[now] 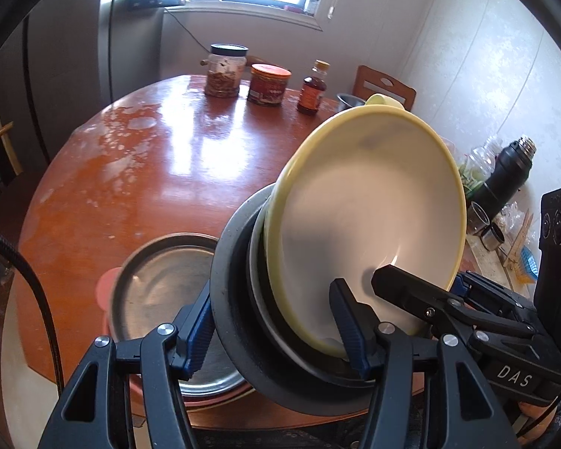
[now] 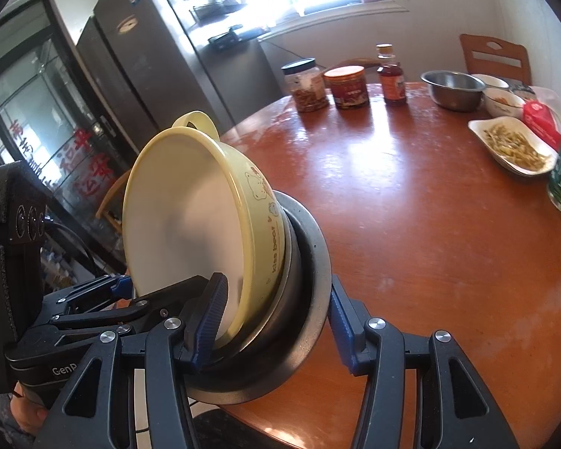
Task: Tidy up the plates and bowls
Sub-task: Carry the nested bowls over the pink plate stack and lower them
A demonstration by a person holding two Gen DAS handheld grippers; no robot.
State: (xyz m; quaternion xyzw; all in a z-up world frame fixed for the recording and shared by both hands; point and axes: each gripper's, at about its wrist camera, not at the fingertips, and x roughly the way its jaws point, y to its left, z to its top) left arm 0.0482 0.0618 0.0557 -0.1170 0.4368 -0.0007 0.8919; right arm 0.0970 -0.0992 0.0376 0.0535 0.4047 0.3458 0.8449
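Now both grippers, left gripper (image 1: 280,331) and right gripper (image 2: 275,323), pinch the tilted nested bowl stack (image 1: 355,232) together, sharing its weight; steel plate (image 1: 161,284) at nine o'clock.

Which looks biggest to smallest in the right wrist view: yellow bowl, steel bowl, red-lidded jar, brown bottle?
1. yellow bowl, though it is nearest the camera, so part of that is nearness.
2. steel bowl.
3. red-lidded jar and brown bottle look about alike; I would not rank them.
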